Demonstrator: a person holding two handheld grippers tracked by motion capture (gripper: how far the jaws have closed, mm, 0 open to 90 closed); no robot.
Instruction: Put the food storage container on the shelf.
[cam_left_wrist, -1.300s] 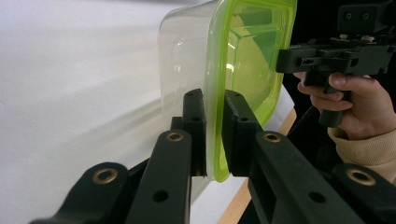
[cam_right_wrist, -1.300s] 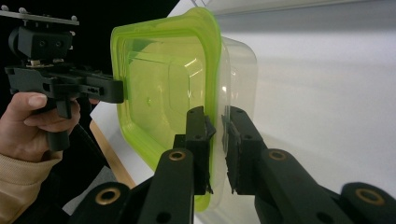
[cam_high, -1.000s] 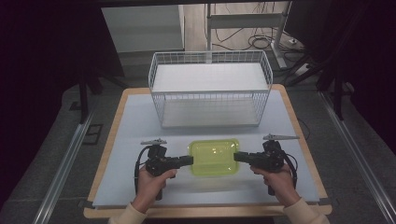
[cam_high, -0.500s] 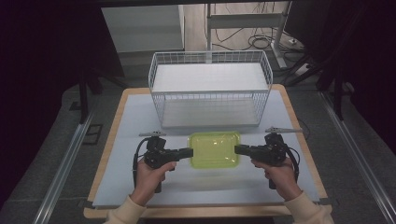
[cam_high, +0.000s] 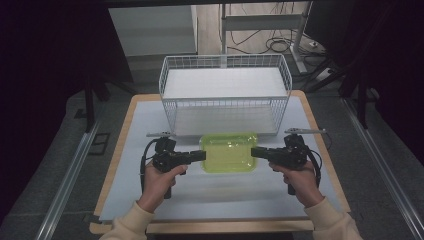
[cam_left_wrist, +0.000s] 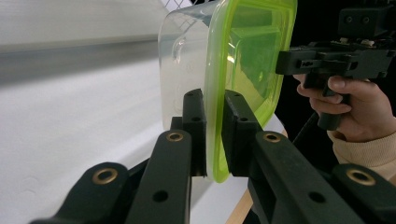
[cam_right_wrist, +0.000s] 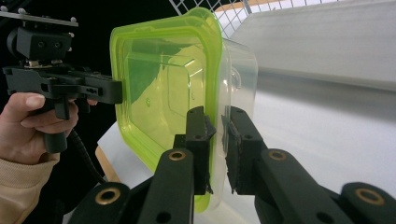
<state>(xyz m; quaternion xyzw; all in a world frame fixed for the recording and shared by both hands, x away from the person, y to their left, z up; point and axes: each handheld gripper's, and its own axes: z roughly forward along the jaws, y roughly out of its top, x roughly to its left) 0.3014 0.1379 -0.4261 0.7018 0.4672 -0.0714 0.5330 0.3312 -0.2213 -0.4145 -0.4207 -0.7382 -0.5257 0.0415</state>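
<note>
A clear plastic container with a lime-green lid (cam_high: 229, 152) hangs level just above the white table mat, in front of the wire basket (cam_high: 225, 116). My left gripper (cam_high: 202, 156) is shut on its left end and my right gripper (cam_high: 254, 152) on its right end. In the left gripper view my jaws (cam_left_wrist: 213, 107) pinch the green lid rim of the container (cam_left_wrist: 247, 56), with the right gripper (cam_left_wrist: 282, 63) at the far end. In the right gripper view my jaws (cam_right_wrist: 219, 119) clamp the rim of the container (cam_right_wrist: 159, 84), and the left gripper (cam_right_wrist: 119, 91) grips the opposite edge.
The white wire basket stands at the back of the table with a white liner inside. The white mat (cam_high: 225, 197) covers a wooden-edged tabletop (cam_high: 320, 145). Metal rails run along the floor on both sides, and cables lie behind the basket.
Both grippers have risen together with the container held between them, carrying it a little closer to the basket's front wall. The grips look the same.
</note>
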